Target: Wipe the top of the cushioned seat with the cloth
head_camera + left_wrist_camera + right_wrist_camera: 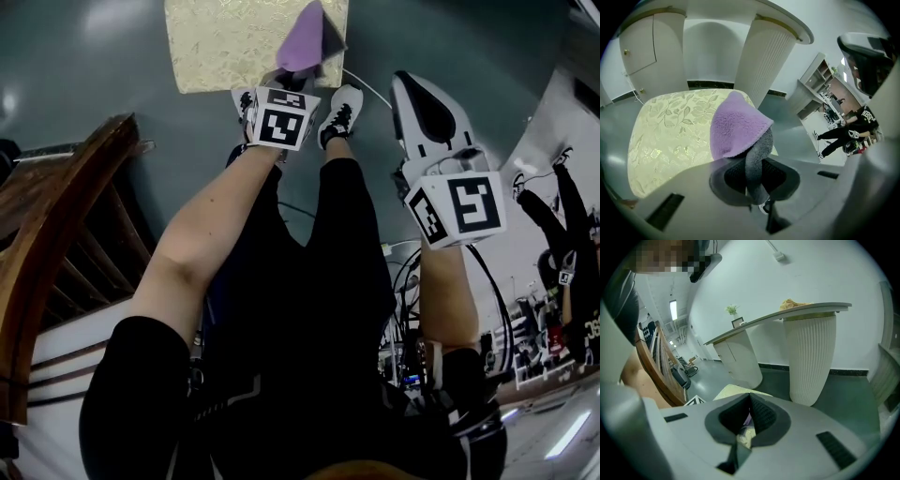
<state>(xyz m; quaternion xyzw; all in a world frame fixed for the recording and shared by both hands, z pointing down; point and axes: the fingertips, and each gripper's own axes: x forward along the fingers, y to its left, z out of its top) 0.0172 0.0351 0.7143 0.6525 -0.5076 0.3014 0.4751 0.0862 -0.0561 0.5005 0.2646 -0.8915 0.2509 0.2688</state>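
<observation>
The cushioned seat (pixel 225 42) is a cream square with a leaf pattern, low on the green floor at the top of the head view. My left gripper (pixel 296 77) hangs over its right front corner, shut on a purple and grey cloth (pixel 306 42). In the left gripper view the cloth (pixel 738 124) bunches up out of the left gripper (pixel 754 180) above the seat (pixel 665 136), and I cannot tell whether it touches. My right gripper (pixel 424 108) is raised over the floor right of the seat. Its jaws stand shut and hold nothing (pixel 749 416).
A dark wooden chair frame (pixel 56 253) stands at the left. The person's legs and white shoes (pixel 340 112) are just before the seat. A white fluted column (pixel 764 61) and a curved counter (pixel 787 315) rise behind it. Cables and another person (pixel 572 244) are at the right.
</observation>
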